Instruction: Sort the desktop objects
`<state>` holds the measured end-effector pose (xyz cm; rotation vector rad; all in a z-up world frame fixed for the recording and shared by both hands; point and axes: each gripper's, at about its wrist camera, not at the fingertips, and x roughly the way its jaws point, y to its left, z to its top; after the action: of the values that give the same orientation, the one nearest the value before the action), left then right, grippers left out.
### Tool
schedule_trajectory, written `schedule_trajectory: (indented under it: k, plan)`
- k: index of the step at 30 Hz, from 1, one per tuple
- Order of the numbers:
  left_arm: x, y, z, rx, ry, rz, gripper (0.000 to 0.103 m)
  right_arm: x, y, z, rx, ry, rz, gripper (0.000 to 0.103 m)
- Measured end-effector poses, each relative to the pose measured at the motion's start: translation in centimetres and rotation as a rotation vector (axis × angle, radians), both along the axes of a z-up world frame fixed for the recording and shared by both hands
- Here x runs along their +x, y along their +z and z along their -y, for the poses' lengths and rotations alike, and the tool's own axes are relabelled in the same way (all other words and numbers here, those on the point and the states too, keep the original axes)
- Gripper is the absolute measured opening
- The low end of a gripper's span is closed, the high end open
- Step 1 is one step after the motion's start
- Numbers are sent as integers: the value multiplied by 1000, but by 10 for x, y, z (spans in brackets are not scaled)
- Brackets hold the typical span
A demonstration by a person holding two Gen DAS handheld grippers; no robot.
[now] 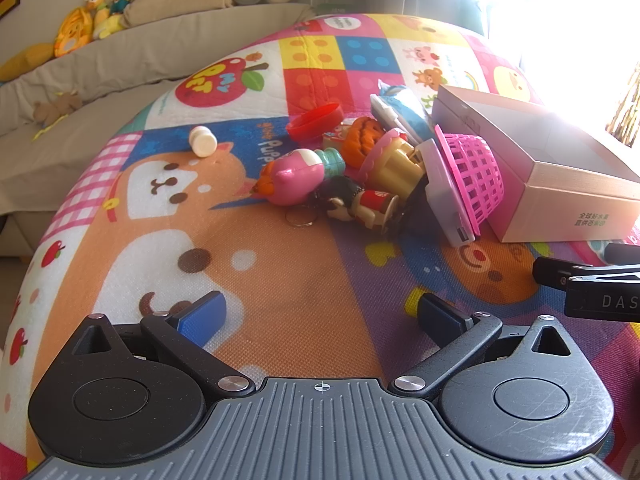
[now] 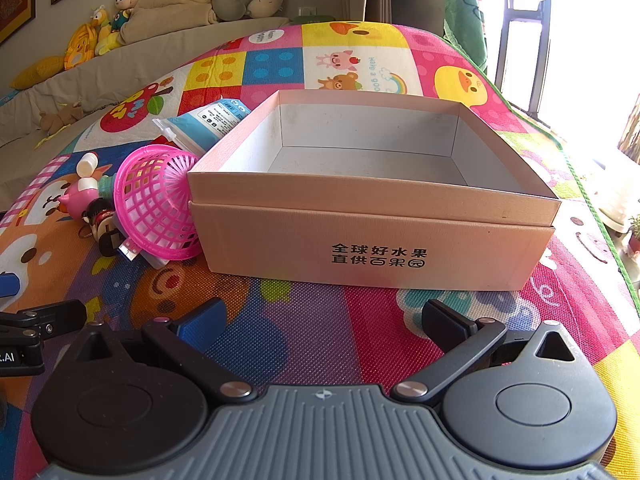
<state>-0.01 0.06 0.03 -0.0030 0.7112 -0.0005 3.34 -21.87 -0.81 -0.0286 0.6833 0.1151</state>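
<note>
1. Across the whole surface lies a colourful play mat [image 2: 360, 56] printed with cartoon animals and blocks; a beige sofa [image 1: 120, 52] with plush toys [image 1: 96, 12] stands behind it.
2. On the mat's right part sits a pink cardboard box [image 2: 376, 240], open at the top with nothing inside, black printed characters on its front wall.
3. Leaning against the box's left side is a pink plastic basket [image 1: 476, 176], tipped on its side, with a grey flat device [image 1: 444, 196] just beside it.
4. Behind the basket lies a blue-and-white packet [image 2: 208, 120], touching the box's left wall.
5. Left of the basket is a heap of small toys: a pink pig figure [image 1: 298, 174], a dark-haired doll with a key ring [image 1: 356, 200], an orange-haired figure [image 1: 364, 136] and a red lid [image 1: 314, 120].
6. Apart from the heap, a small white bottle [image 1: 203, 141] lies alone on the mat.
7. Left tongs [image 1: 320, 316] hang released and wide over bare mat, grasping nothing, near the toy heap.
8. Right tongs [image 2: 324, 320] are likewise spread wide and hold nothing, in front of the box.
</note>
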Motion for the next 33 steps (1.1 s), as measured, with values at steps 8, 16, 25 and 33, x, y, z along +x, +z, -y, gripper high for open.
schedule_trajectory:
  k: [8, 16, 25, 33]
  plan:
    - [0, 0, 0, 0, 0, 0, 103, 0, 0, 0, 0, 0, 0, 103]
    - [0, 0, 0, 0, 0, 0, 103, 0, 0, 0, -1, 0, 0, 103]
    - [0, 0, 0, 0, 0, 0, 103, 0, 0, 0, -1, -1, 0, 103]
    - [0, 1, 0, 8, -2, -12, 103, -1, 0, -1, 3, 2, -4, 103]
